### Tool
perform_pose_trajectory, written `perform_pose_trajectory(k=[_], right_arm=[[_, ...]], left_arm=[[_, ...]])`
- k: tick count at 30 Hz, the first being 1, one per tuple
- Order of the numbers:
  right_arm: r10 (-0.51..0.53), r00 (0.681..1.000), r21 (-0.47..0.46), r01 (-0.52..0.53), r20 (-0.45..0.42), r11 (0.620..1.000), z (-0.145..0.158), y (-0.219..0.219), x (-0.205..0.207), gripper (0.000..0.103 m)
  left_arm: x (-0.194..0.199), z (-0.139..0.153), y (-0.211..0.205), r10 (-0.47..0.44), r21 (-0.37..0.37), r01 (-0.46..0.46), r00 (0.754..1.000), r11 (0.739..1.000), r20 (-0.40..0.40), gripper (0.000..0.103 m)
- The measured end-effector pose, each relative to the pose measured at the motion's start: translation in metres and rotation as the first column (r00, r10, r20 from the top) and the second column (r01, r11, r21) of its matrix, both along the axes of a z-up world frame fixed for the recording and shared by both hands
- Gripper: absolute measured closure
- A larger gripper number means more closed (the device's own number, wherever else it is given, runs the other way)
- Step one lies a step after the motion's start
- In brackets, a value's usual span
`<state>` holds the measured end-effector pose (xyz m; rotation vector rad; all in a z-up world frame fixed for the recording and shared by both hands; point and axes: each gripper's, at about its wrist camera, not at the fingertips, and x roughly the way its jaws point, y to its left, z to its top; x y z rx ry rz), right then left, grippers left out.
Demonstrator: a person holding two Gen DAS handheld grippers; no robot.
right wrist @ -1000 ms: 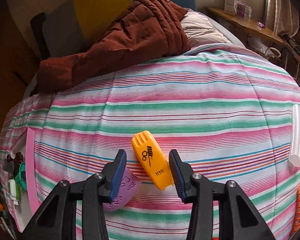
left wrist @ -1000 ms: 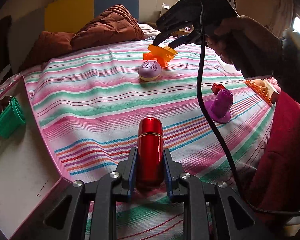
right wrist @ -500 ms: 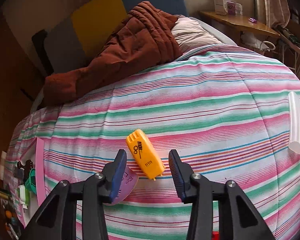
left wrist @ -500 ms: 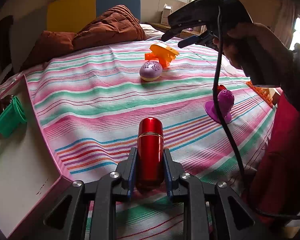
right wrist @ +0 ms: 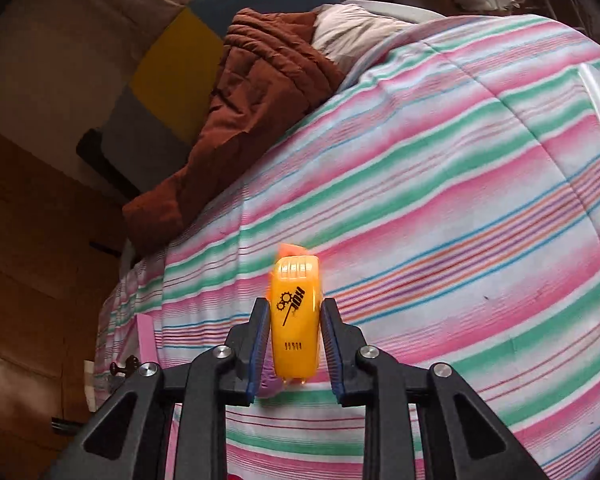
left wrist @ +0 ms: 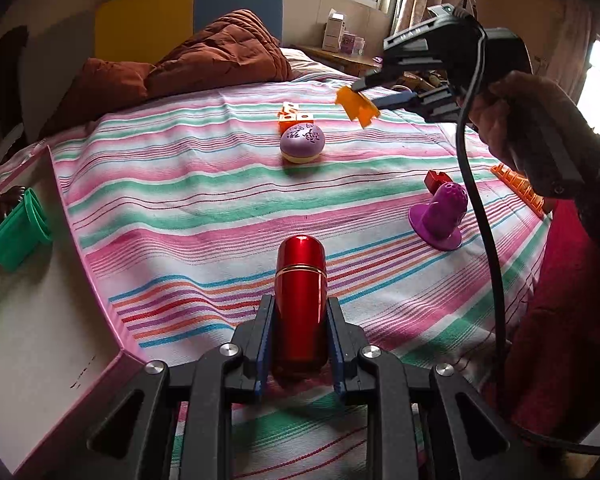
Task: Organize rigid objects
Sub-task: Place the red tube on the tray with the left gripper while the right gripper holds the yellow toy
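Since the earlier frame the orange toy piece (right wrist: pixel 296 320) has left the striped bed (left wrist: pixel 204 184) and now hangs above it, clamped between the closed right tongs (right wrist: pixel 294 336), which have rolled. The left tongs (left wrist: pixel 300 336) are unchanged, closed on the red cylinder (left wrist: pixel 300 300) at the near edge of the bed. On the bed beyond the cylinder lie the purple egg (left wrist: pixel 302 145) with orange blocks (left wrist: pixel 294 116) just behind it, and the purple cone toy (left wrist: pixel 440 216) to the right.
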<state>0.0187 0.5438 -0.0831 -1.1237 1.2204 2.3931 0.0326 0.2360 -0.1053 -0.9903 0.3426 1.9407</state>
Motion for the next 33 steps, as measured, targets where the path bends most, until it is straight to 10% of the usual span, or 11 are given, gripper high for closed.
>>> perform_pose_trajectory(k=[18,33], right_arm=[[0.042,0.962,0.215,-0.102,0.269,0.971,-0.025,-0.017,-0.002,0.072],[0.068,0.919,0.389,-0.23,0.389,0.892,-0.034,-0.041,-0.014,0.078]], left_arm=[[0.006,0.008,0.005,0.002,-0.056,-0.002,1.0,0.998,-0.017,0.079],[0.0,0.062,-0.025,0.092,0.042,-0.092,0.996,0.995,-0.012,0.079]])
